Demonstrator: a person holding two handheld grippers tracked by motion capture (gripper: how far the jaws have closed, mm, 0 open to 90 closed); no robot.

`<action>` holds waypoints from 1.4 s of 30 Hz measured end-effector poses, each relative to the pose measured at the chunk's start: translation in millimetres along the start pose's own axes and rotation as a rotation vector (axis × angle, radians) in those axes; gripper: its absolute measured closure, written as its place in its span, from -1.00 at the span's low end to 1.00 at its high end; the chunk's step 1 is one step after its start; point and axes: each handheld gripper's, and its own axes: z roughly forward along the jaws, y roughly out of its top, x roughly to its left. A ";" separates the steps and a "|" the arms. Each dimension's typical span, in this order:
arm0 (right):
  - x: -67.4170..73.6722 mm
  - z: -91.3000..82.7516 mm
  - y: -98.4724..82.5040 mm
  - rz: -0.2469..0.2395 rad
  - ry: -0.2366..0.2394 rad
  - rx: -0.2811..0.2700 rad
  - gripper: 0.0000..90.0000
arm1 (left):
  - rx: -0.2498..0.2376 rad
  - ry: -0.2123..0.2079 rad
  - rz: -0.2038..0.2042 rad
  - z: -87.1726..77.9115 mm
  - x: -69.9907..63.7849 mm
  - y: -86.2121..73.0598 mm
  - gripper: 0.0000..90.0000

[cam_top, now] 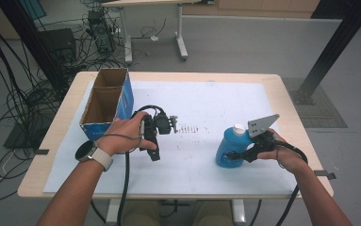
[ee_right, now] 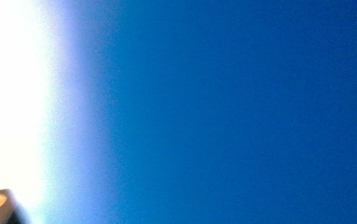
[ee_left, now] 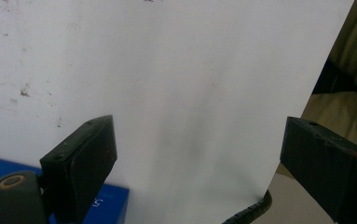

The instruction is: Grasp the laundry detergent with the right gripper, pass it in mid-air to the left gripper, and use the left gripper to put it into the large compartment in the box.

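Bottle (cam_top: 229,149) upright on the sheet (cam_top: 206,108), well right of the box (cam_top: 106,101), clamped low on its body by the right gripper (cam_top: 238,154). Could tip or slip if lifted fast: grip low, neck and cap above, smooth rounded plastic. Left gripper (cam_top: 155,151) just right of the box, jaws wide, nothing between them. Could knock the box on any swing left.

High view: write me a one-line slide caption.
Right gripper clamps an upright blue bottle; left gripper rests open near a blue-sided cardboard box.
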 end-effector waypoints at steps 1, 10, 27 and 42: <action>0.1 -0.1 -0.1 -0.001 0.000 0.000 -0.04 | 0.001 0.001 0.001 0.0 0.1 0.1 -0.76; 0.4 0.0 0.4 0.001 -0.002 0.003 -0.05 | 0.000 0.001 0.000 -1.2 0.0 -1.8 -0.76; 0.4 0.3 1.1 -0.001 -0.003 0.008 -0.05 | -0.001 0.003 0.003 -2.9 -0.4 -3.3 -0.76; 0.6 0.3 0.7 0.004 -0.005 0.005 -0.05 | -0.005 0.003 0.000 -3.7 -0.8 -3.7 -0.76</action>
